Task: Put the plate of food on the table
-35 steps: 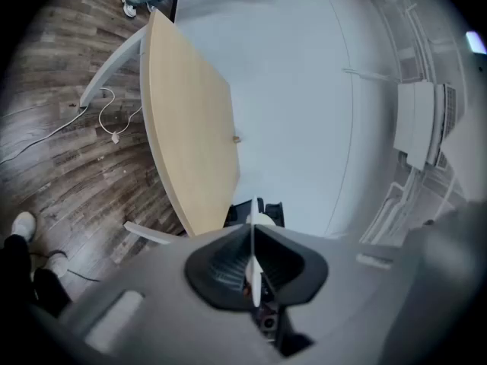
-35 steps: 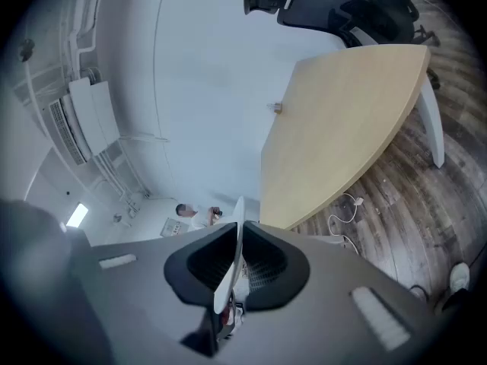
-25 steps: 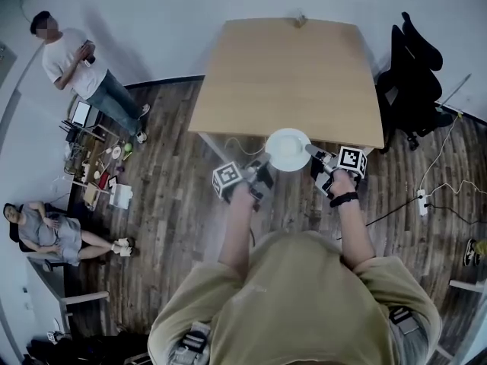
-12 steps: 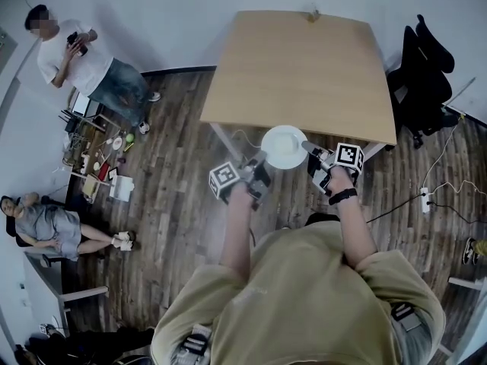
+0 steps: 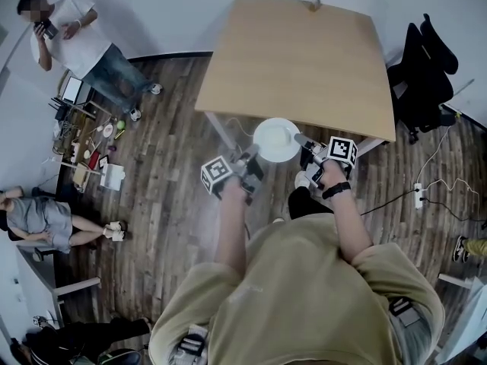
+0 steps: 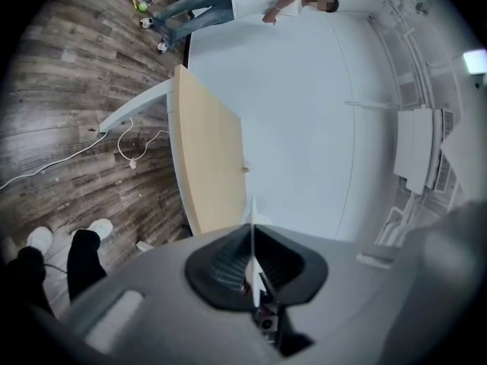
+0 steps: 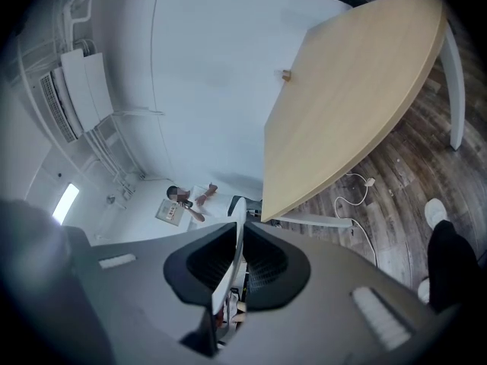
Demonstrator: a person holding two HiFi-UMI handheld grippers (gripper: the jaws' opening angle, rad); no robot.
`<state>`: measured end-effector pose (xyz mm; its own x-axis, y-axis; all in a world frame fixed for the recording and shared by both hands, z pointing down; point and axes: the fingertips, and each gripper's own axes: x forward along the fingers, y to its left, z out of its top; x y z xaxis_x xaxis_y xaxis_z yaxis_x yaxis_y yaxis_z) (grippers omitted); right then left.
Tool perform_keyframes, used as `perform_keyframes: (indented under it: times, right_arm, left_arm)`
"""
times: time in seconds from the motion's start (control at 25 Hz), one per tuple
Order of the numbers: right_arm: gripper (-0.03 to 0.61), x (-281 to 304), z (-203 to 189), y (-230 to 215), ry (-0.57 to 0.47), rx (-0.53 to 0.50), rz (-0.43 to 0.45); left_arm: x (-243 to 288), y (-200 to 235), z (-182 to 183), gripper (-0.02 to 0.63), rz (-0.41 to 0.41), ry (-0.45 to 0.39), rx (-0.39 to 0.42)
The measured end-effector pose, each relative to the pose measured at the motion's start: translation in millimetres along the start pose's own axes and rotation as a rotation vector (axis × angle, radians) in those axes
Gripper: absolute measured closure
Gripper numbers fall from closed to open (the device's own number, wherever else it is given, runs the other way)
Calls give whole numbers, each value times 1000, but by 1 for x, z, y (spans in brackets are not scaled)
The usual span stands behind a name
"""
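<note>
A round white plate (image 5: 277, 139) hangs in the air just in front of the near edge of the light wooden table (image 5: 298, 59). My left gripper (image 5: 249, 160) is shut on the plate's left rim and my right gripper (image 5: 300, 143) is shut on its right rim. In the left gripper view the plate's thin white edge (image 6: 253, 238) runs upright between the dark pads, with the table (image 6: 205, 158) ahead. The right gripper view shows the plate rim (image 7: 231, 258) pinched between its pads and the table (image 7: 350, 97) to the upper right. Food on the plate cannot be made out.
A small object (image 5: 311, 6) sits at the table's far edge. A black chair (image 5: 422, 74) stands right of the table. One person (image 5: 72, 40) stands at the upper left and another (image 5: 38, 217) sits at the left edge. Cables (image 5: 430, 185) lie on the wooden floor.
The plate and both grippers have shifted slightly left and toward the table's near edge. The standing person has moved further up and left in the head view.
</note>
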<state>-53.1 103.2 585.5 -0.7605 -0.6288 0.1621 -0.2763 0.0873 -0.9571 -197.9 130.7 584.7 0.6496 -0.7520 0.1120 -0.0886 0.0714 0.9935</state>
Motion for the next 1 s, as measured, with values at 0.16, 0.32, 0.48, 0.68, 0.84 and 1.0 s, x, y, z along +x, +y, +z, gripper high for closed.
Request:
perform_keyframes:
  times: [0.16,0.32,0.48,0.68,0.84,1.0]
  right_arm:
    - [548,11,16,-18,17,33,-5]
    - [548,31,42,-23,27,48,7]
    - [548,59,82,-16,51,45,39]
    - [549,87,135,2,73,21,89]
    - [551,105,168,5,91,22,120]
    - [552,117,193,-10,110,51,116]
  left_arm:
    - [18,10,4,601,15,-17,-17]
    - [41,8,22,601,25,-40,-17]
    - [73,-11,48,601,16,-73,10]
    - [112,-38,76,601,-5,-116,45]
    - [140,-46,92,601,4,-141,45]
    - [168,-41,101,601,32,-144,35]
